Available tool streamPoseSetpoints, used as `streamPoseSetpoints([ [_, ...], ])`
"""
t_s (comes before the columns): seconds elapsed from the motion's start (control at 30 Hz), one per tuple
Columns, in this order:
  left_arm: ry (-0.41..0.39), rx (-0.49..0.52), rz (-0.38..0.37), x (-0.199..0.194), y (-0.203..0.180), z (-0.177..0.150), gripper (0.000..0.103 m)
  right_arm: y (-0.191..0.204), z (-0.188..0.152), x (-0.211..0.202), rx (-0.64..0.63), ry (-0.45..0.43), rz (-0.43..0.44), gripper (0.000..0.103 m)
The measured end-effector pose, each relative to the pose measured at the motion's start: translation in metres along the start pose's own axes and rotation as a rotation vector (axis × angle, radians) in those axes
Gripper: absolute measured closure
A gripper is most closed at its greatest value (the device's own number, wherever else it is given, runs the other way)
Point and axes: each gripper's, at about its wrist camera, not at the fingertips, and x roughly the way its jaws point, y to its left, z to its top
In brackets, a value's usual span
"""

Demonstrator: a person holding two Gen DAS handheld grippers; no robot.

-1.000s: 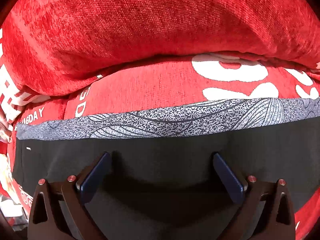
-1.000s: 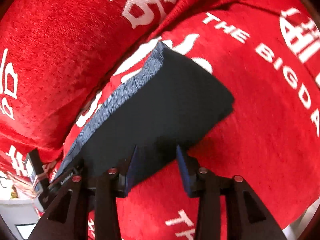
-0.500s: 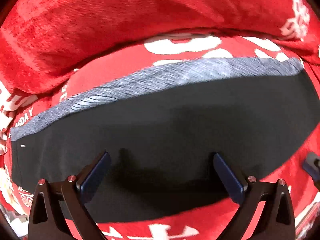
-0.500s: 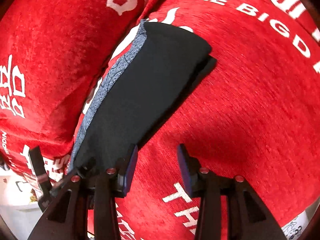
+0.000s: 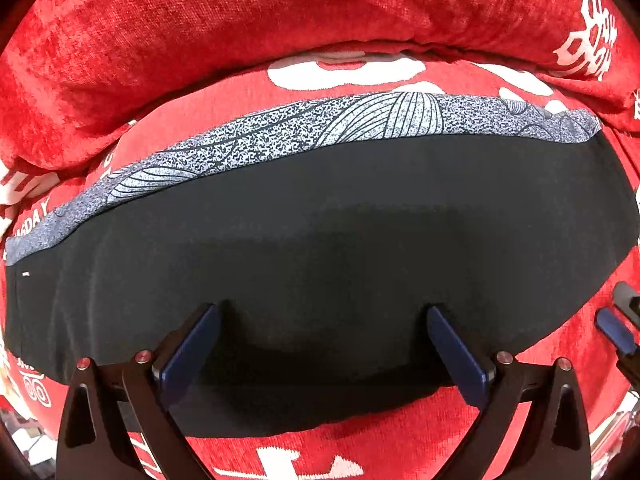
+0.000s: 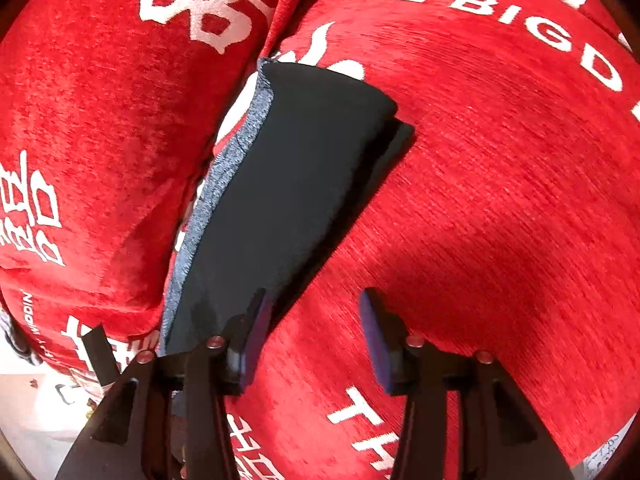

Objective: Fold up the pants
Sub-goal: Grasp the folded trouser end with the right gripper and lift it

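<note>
Left wrist view shows the folded pants point(image 5: 320, 248) lying crosswise on the red sofa point(image 5: 240, 20) under the wide-open, empty left tool point(image 5: 320, 340), while the half-open, empty right tool point(image 6: 312, 320) stands at their end.

The left gripper point(image 5: 322, 344) has 2 black, angular finger arms, each cut with a triangular slot near its base. Flat dark-blue pads point(image 5: 188, 354) line the inner faces. 2 small reddish, round-headed screws sit on top of each arm, just behind the pad. The right gripper point(image 6: 314, 336) is built the same: black slotted arms, dark-blue pads point(image 6: 376, 340) and 2 reddish screws per arm, with glossy highlights along the black plastic.
</note>
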Motion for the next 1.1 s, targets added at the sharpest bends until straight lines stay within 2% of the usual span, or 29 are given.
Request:
streamPoseSetpoints([
  [0.13,0.001,-0.011,-0.001,0.004,0.005,0.002,0.0,0.001,0.004,0.003,-0.003,-0.007,0.034,0.05],
  [0.5,-0.009,-0.009,0.007,0.004,0.009,0.0,0.0,-0.009,0.029,0.019,0.03,-0.115,0.234,0.047],
  [0.63,-0.011,0.009,0.009,0.0,0.007,0.001,0.0,-0.001,0.041,0.03,0.054,-0.104,0.243,0.047],
  [0.7,-0.036,-0.001,0.056,-0.009,0.01,0.004,0.0,0.003,0.046,0.032,0.105,-0.061,0.224,0.057],
  [0.77,-0.105,-0.023,0.088,-0.023,0.014,0.009,0.0,0.007,0.048,0.025,0.109,-0.063,0.225,0.086],
  [0.87,-0.096,-0.04,0.065,-0.023,0.015,0.019,0.0,0.025,0.046,0.011,0.018,-0.078,0.212,0.087],
  [1.03,-0.033,0.013,-0.001,0.005,-0.01,0.019,0.0,0.066,0.033,-0.007,-0.133,-0.115,0.178,0.087],
  [1.1,-0.071,0.05,0.028,0.005,-0.019,0.016,0.0,0.081,0.025,-0.012,-0.206,-0.115,0.159,0.087],
])
